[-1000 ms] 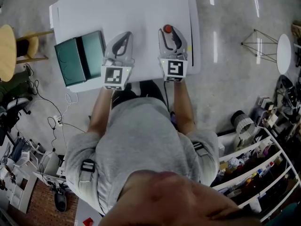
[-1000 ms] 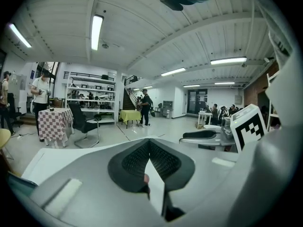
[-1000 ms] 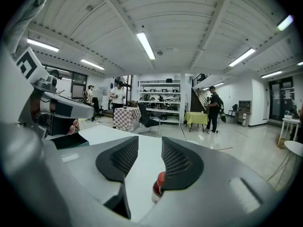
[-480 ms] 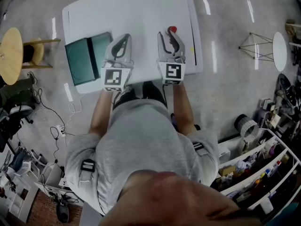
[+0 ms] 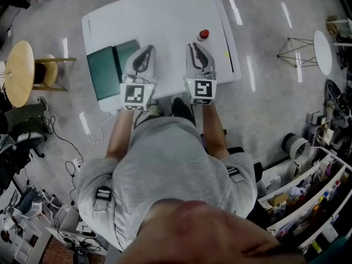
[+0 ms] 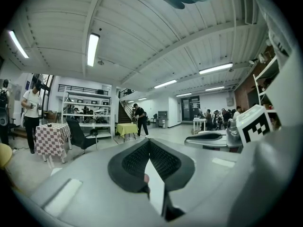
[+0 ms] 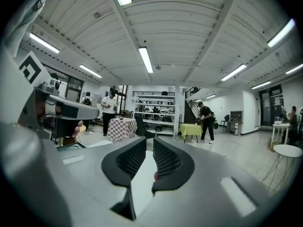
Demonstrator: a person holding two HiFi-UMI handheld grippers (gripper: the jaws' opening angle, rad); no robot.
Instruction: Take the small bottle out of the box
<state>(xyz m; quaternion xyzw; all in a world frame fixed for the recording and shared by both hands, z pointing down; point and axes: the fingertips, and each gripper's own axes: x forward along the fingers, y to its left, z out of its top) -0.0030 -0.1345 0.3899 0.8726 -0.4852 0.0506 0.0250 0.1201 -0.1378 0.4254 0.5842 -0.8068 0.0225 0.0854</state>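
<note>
Seen from above: small bottle [image 5: 204,35], red-capped and upright, out on the white table [image 5: 165,15], well apart from the green box [image 5: 113,70] at the table's left edge, so already outside it. Just ahead and slightly right of the right gripper [image 5: 193,47], the nearer one, long axis vertical. There, jaws just closing to a narrow slit on nothing; left gripper [image 5: 147,50] clenched, empty

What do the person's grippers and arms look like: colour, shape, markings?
The left gripper and right gripper are light grey and tapering, with black ribbed pads. Each carries a white cube with black square markers. The person wears a grey short-sleeved shirt and a black band on each upper arm.
</note>
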